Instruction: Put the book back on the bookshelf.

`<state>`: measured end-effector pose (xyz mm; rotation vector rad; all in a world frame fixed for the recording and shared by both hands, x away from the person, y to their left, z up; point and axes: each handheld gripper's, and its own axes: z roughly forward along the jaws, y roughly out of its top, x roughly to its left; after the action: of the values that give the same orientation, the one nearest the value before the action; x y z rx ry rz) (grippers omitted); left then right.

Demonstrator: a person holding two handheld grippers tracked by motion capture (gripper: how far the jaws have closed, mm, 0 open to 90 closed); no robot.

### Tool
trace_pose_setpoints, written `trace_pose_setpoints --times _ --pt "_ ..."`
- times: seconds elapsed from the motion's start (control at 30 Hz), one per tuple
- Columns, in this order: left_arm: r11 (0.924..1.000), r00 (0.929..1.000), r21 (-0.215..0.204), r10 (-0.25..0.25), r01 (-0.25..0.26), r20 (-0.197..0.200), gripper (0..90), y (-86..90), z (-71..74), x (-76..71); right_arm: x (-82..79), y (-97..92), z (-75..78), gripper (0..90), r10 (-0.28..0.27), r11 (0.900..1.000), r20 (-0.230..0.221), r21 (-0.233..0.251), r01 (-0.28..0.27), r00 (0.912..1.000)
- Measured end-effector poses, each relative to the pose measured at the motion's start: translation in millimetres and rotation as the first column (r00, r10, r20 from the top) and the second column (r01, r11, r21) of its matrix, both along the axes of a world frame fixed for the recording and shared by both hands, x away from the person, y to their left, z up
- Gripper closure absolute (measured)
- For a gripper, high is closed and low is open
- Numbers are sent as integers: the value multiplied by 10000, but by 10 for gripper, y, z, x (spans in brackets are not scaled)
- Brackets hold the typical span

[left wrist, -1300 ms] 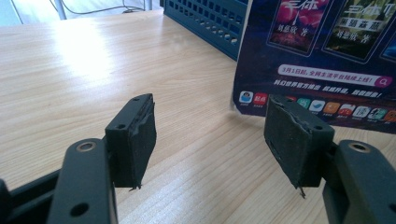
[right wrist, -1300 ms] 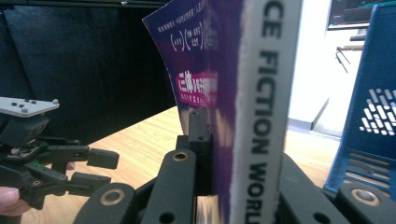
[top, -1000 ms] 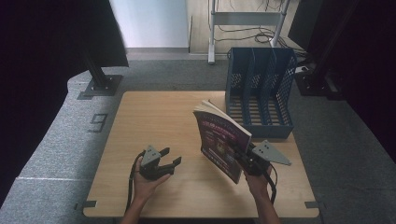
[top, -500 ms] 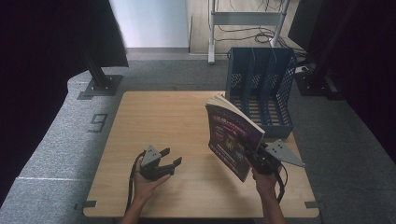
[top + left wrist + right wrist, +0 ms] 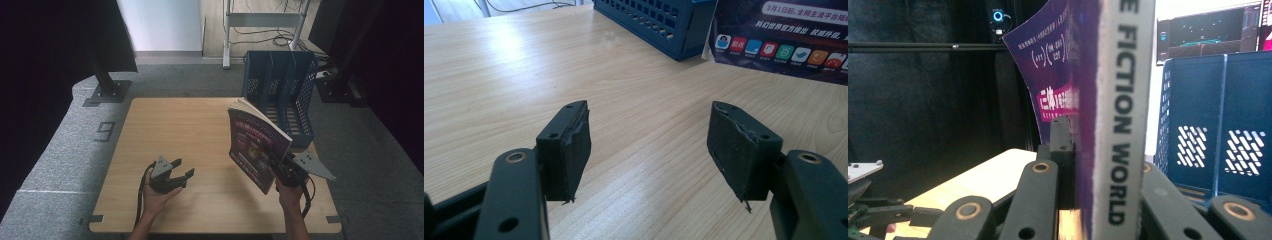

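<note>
table: light wooden tabletop (image 5: 200, 130) | rack: blue perforated plastic file rack (image 5: 280, 95) at upper right, just beyond my magazine | magazine: purple glossy magazine (image 5: 252, 145), right of centre, long axis upright | right tongs (image 5: 280, 167) clamp its lower edge | left tongs (image 5: 181, 175) lower left, open, empty, farther off

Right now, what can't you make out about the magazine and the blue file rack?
- Magazine back cover: high view, faces away.
- Its cover print: high view, too small.
- Spine title: right gripper view, cut off by the top edge.
- File rack slot floors: high view, hidden by dividers.
</note>
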<state>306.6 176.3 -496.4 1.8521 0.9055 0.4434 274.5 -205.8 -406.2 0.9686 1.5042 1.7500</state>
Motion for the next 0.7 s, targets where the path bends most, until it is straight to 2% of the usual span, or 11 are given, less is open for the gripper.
trace_pose_setpoints --times 0.27,0.7 --pt "9999 10000 -139 30 -30 -61 338 14 5 -5 -1 -49 14 818 -149 9998 80 94 149 9999" --pt "9999 9999 -111 46 -48 -167 338 31 2 0 46 -24 -25 819 -210 9998 -86 0 210 9997"
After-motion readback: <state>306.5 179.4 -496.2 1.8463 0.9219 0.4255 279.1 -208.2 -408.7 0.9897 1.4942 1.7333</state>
